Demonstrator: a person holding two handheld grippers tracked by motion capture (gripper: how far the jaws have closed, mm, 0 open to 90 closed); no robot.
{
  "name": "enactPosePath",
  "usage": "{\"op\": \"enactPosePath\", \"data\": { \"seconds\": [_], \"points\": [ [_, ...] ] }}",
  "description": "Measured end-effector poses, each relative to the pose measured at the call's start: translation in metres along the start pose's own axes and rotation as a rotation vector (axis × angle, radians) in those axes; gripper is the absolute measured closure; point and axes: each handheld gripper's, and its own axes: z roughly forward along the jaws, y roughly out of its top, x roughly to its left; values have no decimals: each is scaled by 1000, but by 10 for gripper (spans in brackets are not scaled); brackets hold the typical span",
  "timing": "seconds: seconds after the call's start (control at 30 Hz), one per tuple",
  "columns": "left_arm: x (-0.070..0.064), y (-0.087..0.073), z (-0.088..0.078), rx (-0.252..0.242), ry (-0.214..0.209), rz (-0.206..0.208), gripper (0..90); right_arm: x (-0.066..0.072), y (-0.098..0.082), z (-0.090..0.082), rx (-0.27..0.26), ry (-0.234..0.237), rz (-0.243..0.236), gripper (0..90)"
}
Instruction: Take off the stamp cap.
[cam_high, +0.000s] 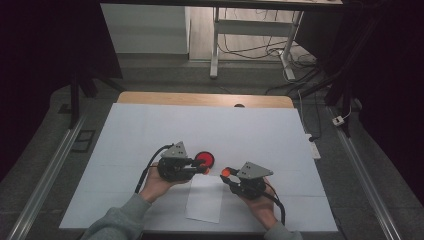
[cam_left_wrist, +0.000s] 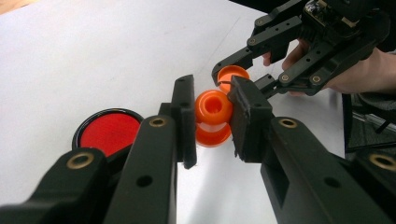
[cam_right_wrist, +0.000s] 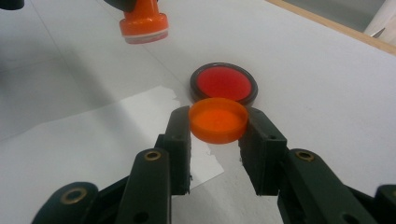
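High view first: your left gripper (cam_high: 204, 168) and right gripper (cam_high: 226, 174) hang close together over the white counter (cam_high: 150, 130), a round red ink pad (cam_high: 205, 159) just beyond them and a paper sheet (cam_high: 205, 200) beneath. Wide bare counter lies to both sides.

Left gripper view: your fingers (cam_left_wrist: 184, 116) are closed on a glossy orange plastic stamp (cam_left_wrist: 213, 116), spool-shaped, pinched at its waist. The other gripper holds its piece just behind.

Right gripper view: your fingers (cam_right_wrist: 180, 135) clamp a smooth, shallow orange cap (cam_right_wrist: 217, 119) by its rim, above the paper's torn edge, the dark-rimmed pad right behind it.
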Motion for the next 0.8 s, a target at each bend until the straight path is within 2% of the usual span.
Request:
{"op": "enactPosePath", "data": {
  "seconds": [0.47,0.8],
  "points": [
    [1,0,-1,-2,3,0,724,-2,-4,-3,18,-16,-17,639],
    [1,0,-3,-7,6,-1,724,-6,-12,-12,24,-25,3,640]
  ]
}}
